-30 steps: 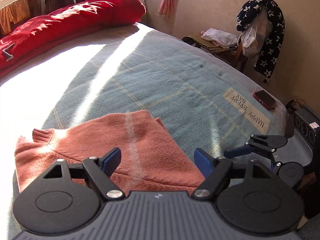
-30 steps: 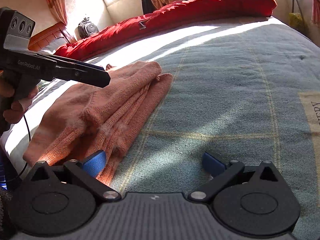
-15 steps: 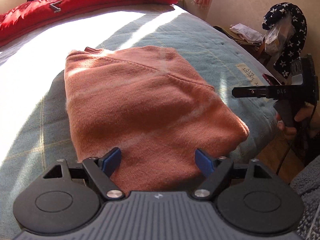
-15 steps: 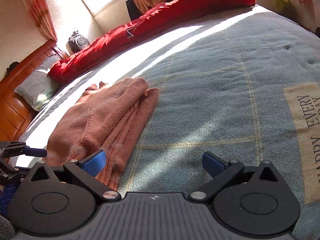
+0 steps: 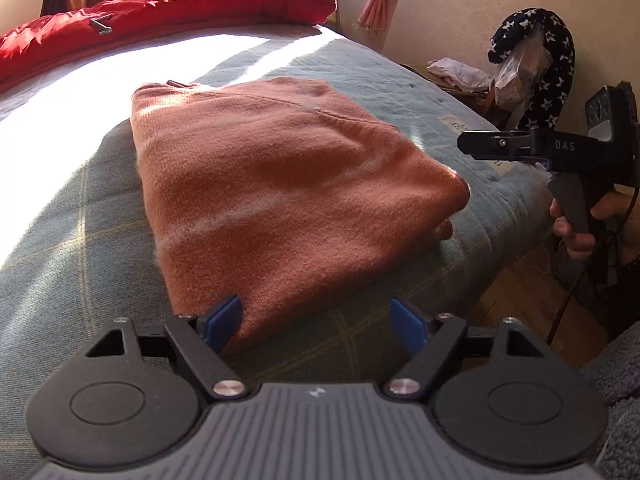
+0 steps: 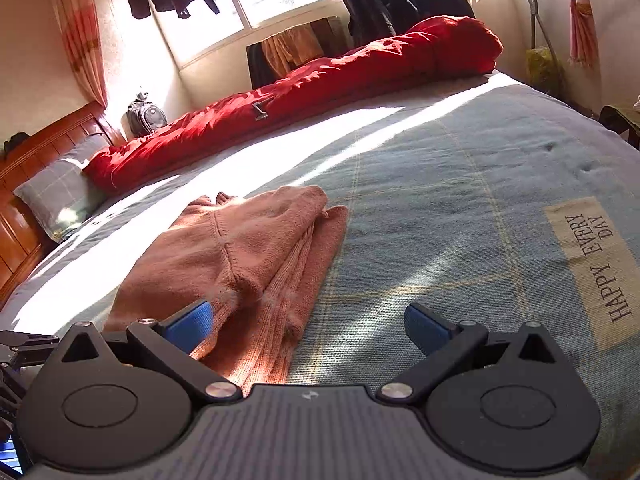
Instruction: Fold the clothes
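A: Big picture first: one wide bed [image 6: 460, 184] under a blue-grey checked cover, and one red duvet [image 6: 320, 80] rolled along its far side by the window.

B: And the task's thing?

A: One salmon-pink sweater [image 5: 280, 184], lying on the cover near the bed's near edge. From the left wrist view it looks like a compact rectangle, several layers deep. I'd judge the folding of this piece is at its closing stage.

B: Grippers?

A: Two. The left gripper [image 5: 318, 322] has its blue pads well apart, nothing between them; the left pad hangs just over the sweater's near corner, though I can't tell if it touches. The right gripper [image 6: 308, 326] also stands spread wide and empty, at the sweater's ribbed end, with one hand [image 5: 576, 232] visible on its handle.

B: So what does the next move call for?

A: My read: either a tidy-up, since the ribbed edges in the right wrist view sit a little uneven, or lifting the stack aside. Either way both pads need to slide under a full edge and catch every layer.

B: Smallest bits?

A: One pillow [image 6: 60, 192] at the headboard, one "HAPPY EVERY DAY" label [image 6: 596, 268].
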The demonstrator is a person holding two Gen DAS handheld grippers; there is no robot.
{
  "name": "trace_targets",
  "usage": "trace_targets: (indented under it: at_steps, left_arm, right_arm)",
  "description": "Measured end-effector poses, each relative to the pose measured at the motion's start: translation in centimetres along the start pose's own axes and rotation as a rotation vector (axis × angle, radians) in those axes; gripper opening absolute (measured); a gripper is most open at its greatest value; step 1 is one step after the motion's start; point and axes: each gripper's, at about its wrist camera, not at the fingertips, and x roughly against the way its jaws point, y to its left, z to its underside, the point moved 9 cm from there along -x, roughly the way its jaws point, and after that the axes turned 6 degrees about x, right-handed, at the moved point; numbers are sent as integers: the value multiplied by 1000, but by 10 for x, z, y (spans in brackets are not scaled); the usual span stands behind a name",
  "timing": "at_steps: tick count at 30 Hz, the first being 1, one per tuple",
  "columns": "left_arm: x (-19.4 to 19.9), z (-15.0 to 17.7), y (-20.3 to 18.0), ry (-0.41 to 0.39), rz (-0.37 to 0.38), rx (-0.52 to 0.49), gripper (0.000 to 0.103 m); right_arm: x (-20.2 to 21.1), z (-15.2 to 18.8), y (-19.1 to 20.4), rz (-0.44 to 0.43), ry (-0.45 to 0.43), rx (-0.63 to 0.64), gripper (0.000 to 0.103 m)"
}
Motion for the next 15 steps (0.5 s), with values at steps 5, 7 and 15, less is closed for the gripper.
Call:
trace_targets:
  at_steps: [5, 7, 15]
  left_arm:
    - [24, 4, 0, -86, 13, -30, 82]
    - [25, 2, 2, -119, -19, -60, 82]
    - [15, 19, 1, -109, -36, -67, 82]
  right_arm:
    - [10, 24, 15, 35, -7, 53, 103]
    - [14, 31, 20, 47, -18, 70, 103]
    - [24, 54, 44, 41, 7, 120, 103]
